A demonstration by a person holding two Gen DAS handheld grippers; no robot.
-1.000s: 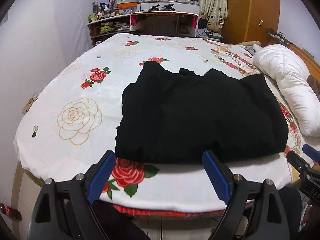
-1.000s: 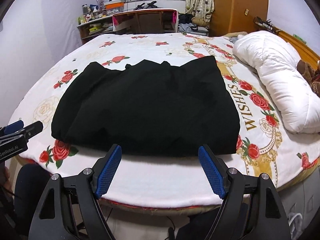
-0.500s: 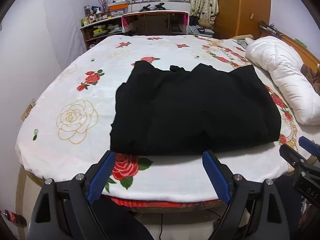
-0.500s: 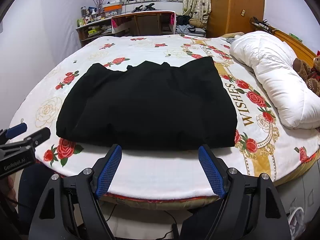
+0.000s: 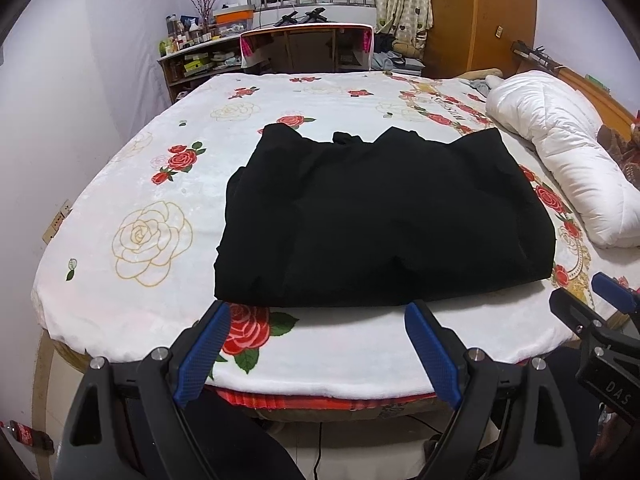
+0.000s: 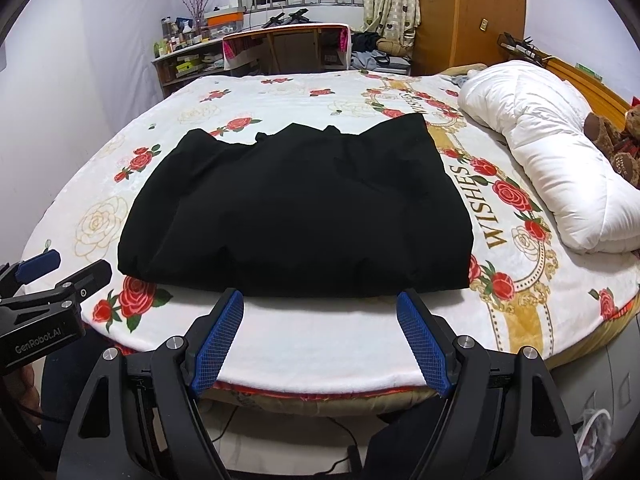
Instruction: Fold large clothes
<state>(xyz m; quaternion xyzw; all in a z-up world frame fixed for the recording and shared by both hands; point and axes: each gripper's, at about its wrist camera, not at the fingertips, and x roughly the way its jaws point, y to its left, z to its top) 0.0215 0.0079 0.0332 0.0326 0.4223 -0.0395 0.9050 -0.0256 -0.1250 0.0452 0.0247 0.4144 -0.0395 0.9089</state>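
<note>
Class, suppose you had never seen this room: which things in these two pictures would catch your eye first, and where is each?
First comes the black garment, lying folded on the near half of the rose-printed bedspread. Next, the white quilt bundled along the bed's right side. At the bottom of each view, the left gripper and right gripper stand open and empty, short of the garment's near edge.

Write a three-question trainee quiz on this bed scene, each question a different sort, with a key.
1. True or false: the left claw grips the black garment.
2. Multiple choice: the white duvet lies on which side of the garment in the right wrist view? A) left B) right C) on top of it
3. Fill in: the word printed on the bedspread beside the garment is ____.

Key: 1 false, both it and the right claw are open and short of the cloth; 2 B; 3 WISHES.
</note>
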